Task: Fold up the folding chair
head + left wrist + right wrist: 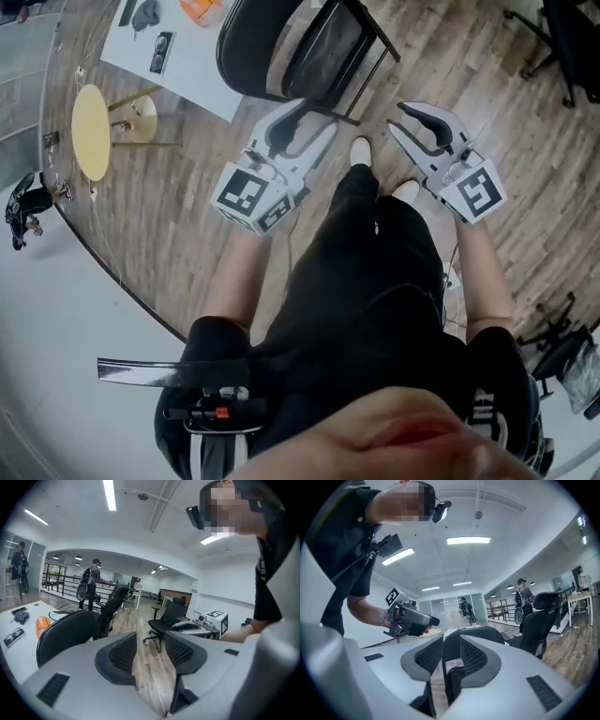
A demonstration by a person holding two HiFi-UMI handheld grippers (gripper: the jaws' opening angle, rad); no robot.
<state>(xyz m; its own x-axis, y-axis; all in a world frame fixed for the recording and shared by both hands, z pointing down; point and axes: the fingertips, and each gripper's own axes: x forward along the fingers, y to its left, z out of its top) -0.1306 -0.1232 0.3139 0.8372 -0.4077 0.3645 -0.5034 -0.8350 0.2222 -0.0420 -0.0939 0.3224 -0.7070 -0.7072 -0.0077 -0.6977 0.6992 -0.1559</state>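
Folding chair (pixel 258 47) stands on the wood floor beside the white desk (pixel 202 66), just ahead of the person, and appears not yet folded. The left gripper (pixel 302 127) is wide open and empty. The right gripper (pixel 411 127) is narrowly open and also empty. The step in hand is judged to be the approach. The next move calls for gripping the seat or frame.

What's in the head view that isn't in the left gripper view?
Only the head view shows the round yellow stool and the person's white shoes. Only the left gripper view shows a black office chair, a railing and a person with a backpack far off. Both show the folding chair, the white table with an orange thing on it, and the right tool, open and empty.
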